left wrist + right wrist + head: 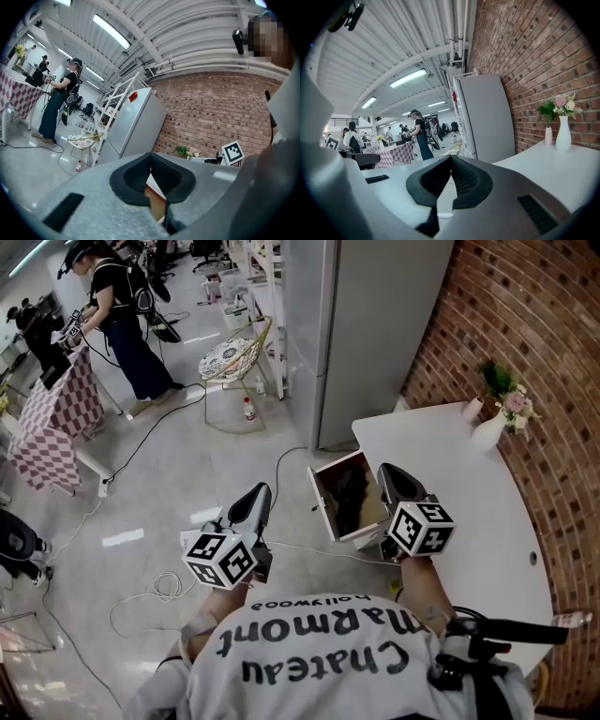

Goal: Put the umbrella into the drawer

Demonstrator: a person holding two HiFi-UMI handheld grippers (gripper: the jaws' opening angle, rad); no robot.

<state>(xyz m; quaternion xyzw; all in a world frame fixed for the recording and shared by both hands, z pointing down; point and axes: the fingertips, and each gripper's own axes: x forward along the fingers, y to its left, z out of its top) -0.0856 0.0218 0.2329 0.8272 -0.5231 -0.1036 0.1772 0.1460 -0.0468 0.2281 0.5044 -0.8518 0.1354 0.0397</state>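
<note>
Open drawer [322, 502] stood out from the edge of the white table [469, 521], wooden inside showing. The umbrella [353, 491] lay inside the drawer, a dark folded shape on its floor; too dim for more detail

Noted the left gripper [260, 490] out over the floor, left of the drawer and apart from it, pointing roughly level. In the left gripper view its two black pads met at the tips with nothing between them; a sliver of the drawer's wood showed through the gap lower down. Jaws together, empty, touching nothing

Noted the right gripper [386, 471] just at the drawer's right side, over the table edge. Contact with the drawer's wall could not be told from the head view. In the right gripper view the jaws were pressed together, no object pinched

Beyond the drawer, further along the table: white vases [487, 432] with flowers, against the brick wall [525, 324]. Behind the drawer, a grey refrigerator [375, 334]. Well away from the drawer, across the floor, a person in dark clothes [117, 315] stood by a checked tablecloth [56, 418]
</note>
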